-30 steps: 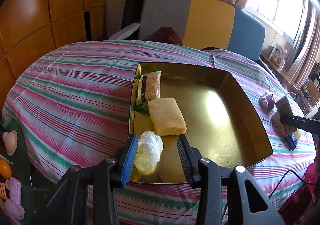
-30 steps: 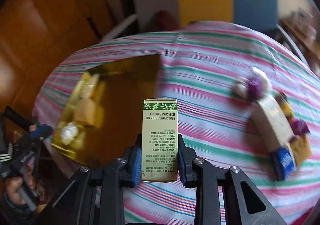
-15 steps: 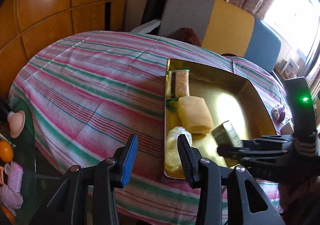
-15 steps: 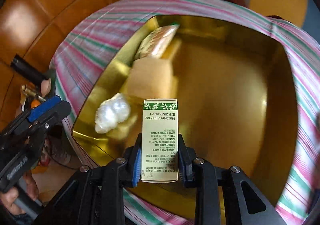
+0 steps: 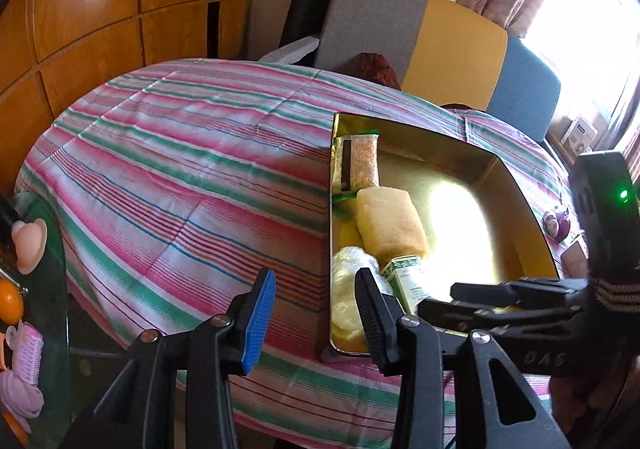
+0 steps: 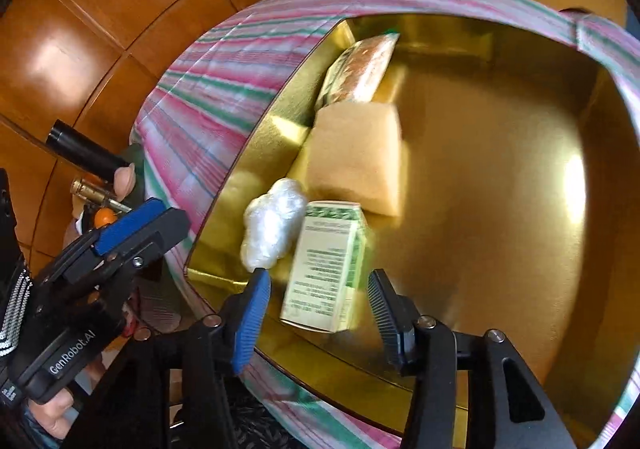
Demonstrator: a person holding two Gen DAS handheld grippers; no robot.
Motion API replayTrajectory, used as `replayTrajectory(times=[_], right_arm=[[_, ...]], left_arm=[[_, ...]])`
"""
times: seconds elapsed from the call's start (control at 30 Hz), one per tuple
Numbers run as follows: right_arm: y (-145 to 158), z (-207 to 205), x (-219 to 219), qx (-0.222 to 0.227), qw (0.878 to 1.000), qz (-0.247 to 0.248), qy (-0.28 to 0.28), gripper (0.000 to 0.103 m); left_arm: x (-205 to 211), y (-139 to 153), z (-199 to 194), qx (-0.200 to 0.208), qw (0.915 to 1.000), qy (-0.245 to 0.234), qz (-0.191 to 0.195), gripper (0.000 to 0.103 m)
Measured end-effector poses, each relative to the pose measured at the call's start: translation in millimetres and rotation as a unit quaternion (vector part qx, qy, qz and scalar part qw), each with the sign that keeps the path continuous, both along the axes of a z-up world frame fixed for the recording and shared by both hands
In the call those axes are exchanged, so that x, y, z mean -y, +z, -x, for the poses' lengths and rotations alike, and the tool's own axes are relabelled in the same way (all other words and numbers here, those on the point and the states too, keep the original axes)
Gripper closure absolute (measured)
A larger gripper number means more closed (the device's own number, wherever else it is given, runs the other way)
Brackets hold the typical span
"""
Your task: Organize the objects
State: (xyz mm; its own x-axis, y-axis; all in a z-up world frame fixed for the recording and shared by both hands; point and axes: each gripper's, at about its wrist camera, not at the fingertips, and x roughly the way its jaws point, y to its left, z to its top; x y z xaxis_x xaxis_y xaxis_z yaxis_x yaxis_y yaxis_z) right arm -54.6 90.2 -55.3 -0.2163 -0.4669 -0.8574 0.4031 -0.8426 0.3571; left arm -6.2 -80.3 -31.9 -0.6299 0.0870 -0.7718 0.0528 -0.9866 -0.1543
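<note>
A gold tray (image 6: 500, 209) on the striped table holds a snack packet (image 6: 360, 69), a yellow sponge (image 6: 356, 157) and a wad of clear plastic (image 6: 272, 229) along its left wall. Beside the wad lies a green-and-white box (image 6: 324, 273), tilted and blurred. My right gripper (image 6: 318, 285) hangs over it with jaws opening; the box sits between the pads, clear of both. In the left wrist view the box (image 5: 408, 277) shows just past the right gripper (image 5: 440, 299). My left gripper (image 5: 316, 281) is open and empty over the tablecloth at the tray's (image 5: 460, 217) near left corner.
A purple object (image 5: 558, 223) and a few other small items lie on the tablecloth (image 5: 180, 177) right of the tray. Grey, yellow and blue chair backs (image 5: 452, 37) stand behind the table. A glass side table (image 5: 52, 249) with small toys sits at the lower left.
The right gripper carried the box from the right of the table over the tray, sank, and its jaws parted off the box. The left gripper drew back left, away from the plastic wad.
</note>
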Motion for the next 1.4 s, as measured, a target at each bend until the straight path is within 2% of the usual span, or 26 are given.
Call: replayTrajectory(times=[0.17, 0.3, 0.43, 0.7, 0.9, 0.97, 1.1, 1.2, 1.27, 1.37, 1.4], right_arm=[[25.6, -8.9, -27.9, -0.053, 0.998, -0.020, -0.026, 0.043], [39.9, -13.7, -53.7, -0.086, 0.994, -0.037, -0.052, 0.041], [53.6, -14.7, -94.5, -0.102, 0.990, -0.041, -0.089, 0.037], [57.2, -12.7, -179.2, -0.108, 0.977, -0.067, -0.172, 0.034], [56.2, -13.9, -264.9, -0.105, 0.954, -0.078, -0.270, 0.030], [56.5, -14.1, -296.2, -0.108, 0.941, -0.077, -0.311, 0.030], [54.9, -12.0, -353.6, -0.120, 0.908, -0.088, -0.392, 0.028], [45.5, -4.6, -388.1, -0.109, 0.891, -0.079, -0.434, 0.028], [34.9, 4.0, -403.9, -0.095, 0.886, -0.065, -0.449, 0.028], [16.2, 14.0, -414.2, -0.071, 0.888, -0.045, -0.452, 0.028], [9.7, 14.8, -413.8, -0.057, 0.892, -0.037, -0.447, 0.028]], left_arm=[[-12.3, 7.7, -2.1, -0.008, 0.9998, -0.016, 0.011, 0.062], [-24.8, 12.5, -2.6, -0.010, 0.9993, -0.032, 0.017, 0.062], [-39.3, 13.7, -2.9, -0.009, 0.9983, -0.051, 0.026, 0.062], [-68.5, 17.0, -2.7, -0.011, 0.9952, -0.092, 0.031, 0.062], [-83.6, 13.8, -0.8, -0.002, 0.9935, -0.112, 0.022, 0.062], [-87.1, 12.2, 0.2, 0.003, 0.9930, -0.117, 0.017, 0.062], [-93.1, 11.2, 0.7, 0.005, 0.9923, -0.122, 0.022, 0.062], [-96.9, 10.2, 2.2, 0.010, 0.9920, -0.123, 0.024, 0.062], [-100.1, 9.6, 3.4, 0.013, 0.9915, -0.127, 0.025, 0.062], [-105.6, 10.5, 6.3, 0.013, 0.9911, -0.130, 0.024, 0.062], [-107.3, 10.8, 7.4, 0.014, 0.9909, -0.132, 0.024, 0.062]])
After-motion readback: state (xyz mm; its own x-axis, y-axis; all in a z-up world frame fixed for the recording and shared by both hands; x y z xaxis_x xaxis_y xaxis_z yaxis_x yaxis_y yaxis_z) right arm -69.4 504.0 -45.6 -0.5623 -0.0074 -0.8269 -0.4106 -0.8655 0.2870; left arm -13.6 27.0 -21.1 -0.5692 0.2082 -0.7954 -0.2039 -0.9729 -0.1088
